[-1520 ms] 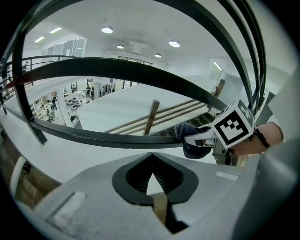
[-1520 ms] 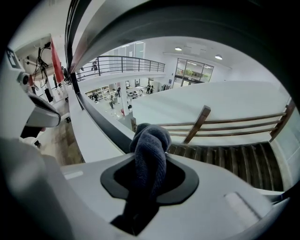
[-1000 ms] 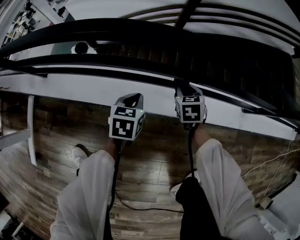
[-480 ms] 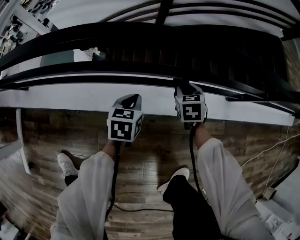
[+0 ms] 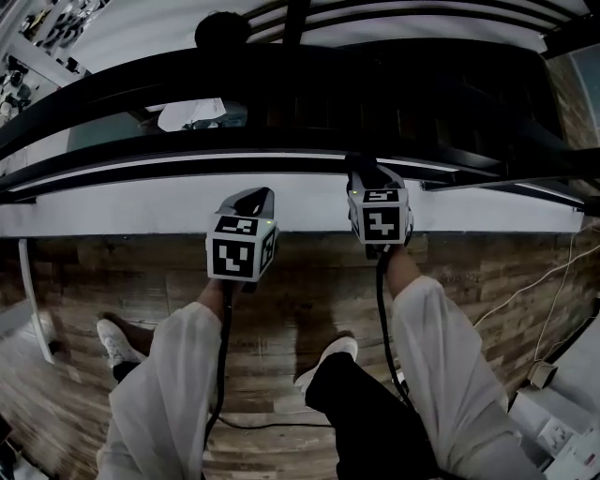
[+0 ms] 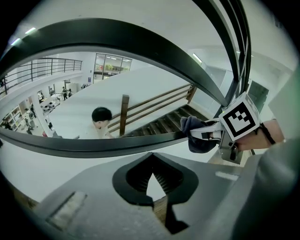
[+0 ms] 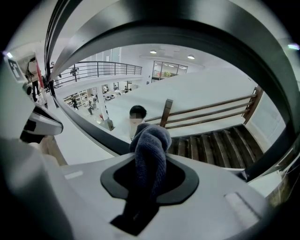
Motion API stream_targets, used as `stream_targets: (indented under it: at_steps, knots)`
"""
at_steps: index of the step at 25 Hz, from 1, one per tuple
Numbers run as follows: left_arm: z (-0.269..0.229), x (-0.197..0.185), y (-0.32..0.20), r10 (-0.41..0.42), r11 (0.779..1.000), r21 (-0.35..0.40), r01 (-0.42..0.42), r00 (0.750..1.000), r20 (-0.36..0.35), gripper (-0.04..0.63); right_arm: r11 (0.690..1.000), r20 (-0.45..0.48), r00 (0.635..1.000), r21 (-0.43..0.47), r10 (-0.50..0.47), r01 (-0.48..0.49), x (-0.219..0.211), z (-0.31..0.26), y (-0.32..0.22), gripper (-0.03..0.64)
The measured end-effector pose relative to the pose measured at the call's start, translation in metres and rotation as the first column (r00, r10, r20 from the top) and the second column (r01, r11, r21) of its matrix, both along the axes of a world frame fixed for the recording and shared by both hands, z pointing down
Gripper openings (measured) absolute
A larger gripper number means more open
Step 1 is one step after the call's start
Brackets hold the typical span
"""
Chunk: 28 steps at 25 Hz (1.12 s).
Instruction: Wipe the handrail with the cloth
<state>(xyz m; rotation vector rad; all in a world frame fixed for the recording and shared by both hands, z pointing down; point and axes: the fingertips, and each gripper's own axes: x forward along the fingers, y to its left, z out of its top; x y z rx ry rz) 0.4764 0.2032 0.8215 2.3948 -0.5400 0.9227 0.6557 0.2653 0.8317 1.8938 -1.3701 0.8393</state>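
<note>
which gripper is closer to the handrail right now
Right. The right gripper holds its cloth on the handrail; the left gripper hangs short of it, empty.

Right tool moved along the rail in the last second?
Yes. The right tool, shut on the cloth, shifted right along the handrail: the upright post was above it and is now to its left.

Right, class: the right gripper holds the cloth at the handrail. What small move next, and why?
Probably slide the right gripper sideways along the handrail: its fingers pinch the cloth at the rail, contact looks likely, and the left gripper is shut, empty.
</note>
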Motion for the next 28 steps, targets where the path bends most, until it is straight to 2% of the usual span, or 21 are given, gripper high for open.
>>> stream_targets:
  at_steps: [8,13,17,22,25,28]
  knots:
    - [0.001,0.06,0.046,0.04,0.999,-0.021,-0.04,0.999,-0.015,0.003,0.998,-0.065,0.997,-0.05,0.041,-0.045,0.094,0.002,0.06,0.097]
    - [0.002,0.086,0.068,0.08,0.997,-0.01,-0.08,0.996,-0.025,0.003,0.995,-0.077,0.995,-0.075,0.06,-0.066,0.134,-0.001,0.081,0.097]
    - [0.005,0.093,0.074,0.077,0.997,-0.011,-0.077,0.997,-0.029,0.002,0.992,-0.112,0.991,-0.095,0.068,-0.079,0.162,-0.003,0.097,0.097]
    - [0.01,0.09,0.067,0.026,1.0,-0.018,-0.026,0.999,-0.029,0.002,0.985,-0.184,0.98,-0.138,0.082,-0.108,0.19,-0.004,0.111,0.097]
    - [0.007,0.091,0.065,0.025,1.0,-0.017,-0.025,0.999,-0.036,0.002,0.977,-0.207,0.972,-0.155,0.113,-0.146,0.196,-0.008,0.115,0.094]
    - [0.002,0.091,0.061,0.021,1.0,-0.013,-0.022,0.999,-0.041,0.002,0.972,-0.246,0.964,-0.182,0.1,-0.148,0.196,-0.011,0.116,0.094]
